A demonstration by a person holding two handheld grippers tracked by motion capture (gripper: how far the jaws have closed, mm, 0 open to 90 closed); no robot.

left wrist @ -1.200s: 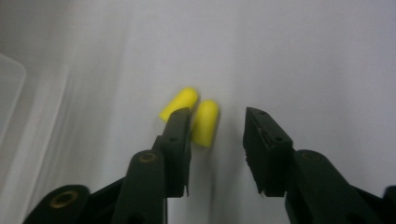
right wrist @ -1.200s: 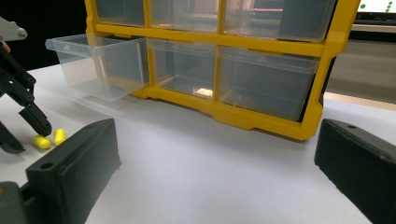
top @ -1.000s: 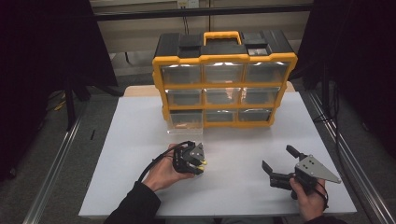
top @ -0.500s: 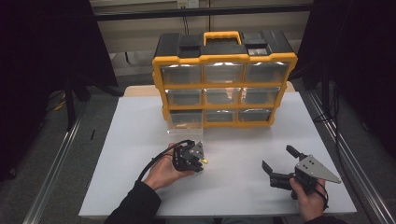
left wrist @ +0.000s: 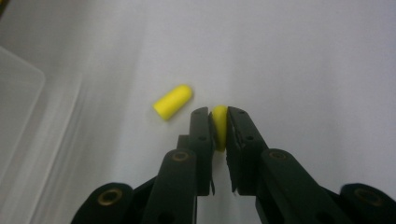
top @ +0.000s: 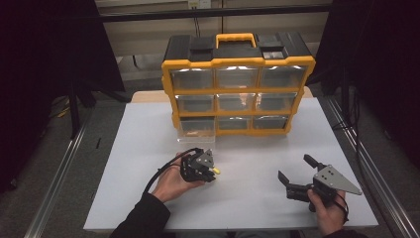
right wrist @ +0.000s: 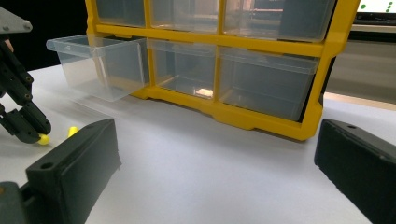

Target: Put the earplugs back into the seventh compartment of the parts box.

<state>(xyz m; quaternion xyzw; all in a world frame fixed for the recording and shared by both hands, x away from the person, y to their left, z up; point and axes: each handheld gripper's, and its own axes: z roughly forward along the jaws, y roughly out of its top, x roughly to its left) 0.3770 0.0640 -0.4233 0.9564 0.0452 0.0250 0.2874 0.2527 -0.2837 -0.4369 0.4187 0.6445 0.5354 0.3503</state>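
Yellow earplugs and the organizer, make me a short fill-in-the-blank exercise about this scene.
1. The left tongs are shut on a ____ earplug.
2. A second earplug lies on the ____ table.
3. The right tongs are ____.
4. The organizer has its bottom-left ____ pulled out.

Missing words: yellow; white; open; drawer

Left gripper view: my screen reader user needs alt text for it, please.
The left gripper pinches a yellow foam earplug between its two black jaws above a white table. A second yellow earplug lies loose just beyond, beside a clear drawer's edge.
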